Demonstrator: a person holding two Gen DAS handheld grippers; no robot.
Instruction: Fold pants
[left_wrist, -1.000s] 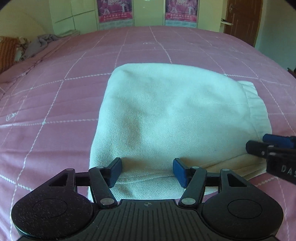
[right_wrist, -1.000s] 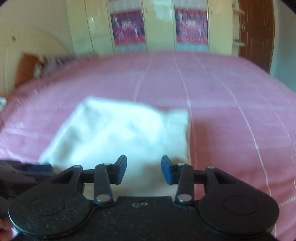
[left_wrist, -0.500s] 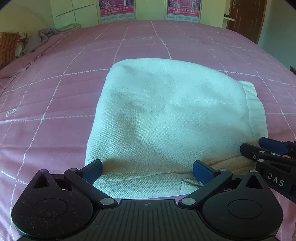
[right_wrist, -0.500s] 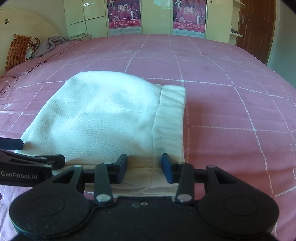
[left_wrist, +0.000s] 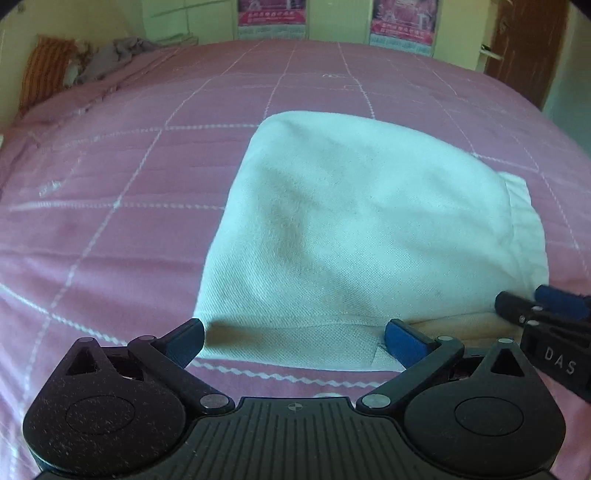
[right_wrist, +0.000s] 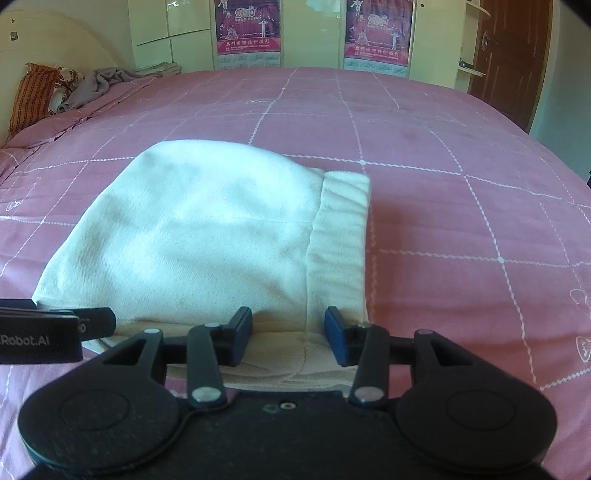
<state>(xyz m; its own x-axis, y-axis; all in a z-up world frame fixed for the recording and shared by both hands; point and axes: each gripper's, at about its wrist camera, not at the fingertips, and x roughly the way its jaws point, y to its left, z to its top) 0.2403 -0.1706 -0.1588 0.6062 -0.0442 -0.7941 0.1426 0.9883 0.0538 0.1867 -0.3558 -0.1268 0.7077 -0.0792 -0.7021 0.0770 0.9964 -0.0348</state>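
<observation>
Both grippers are poised at the near edge of the pants (left_wrist: 362, 229); the left gripper (left_wrist: 293, 341) is spread as wide as it goes, nothing pinched, the hem lying loose between its fingers; the right gripper (right_wrist: 288, 334) is partly spread and opening, cloth under its fingers but not clamped; just ahead of both, the pants are laid on the pink bedspread (right_wrist: 461, 155) as a compact folded stack, waistband (right_wrist: 340, 236) to the right; the fold is judged essentially done; only release, withdrawal and perhaps smoothing are left.
</observation>
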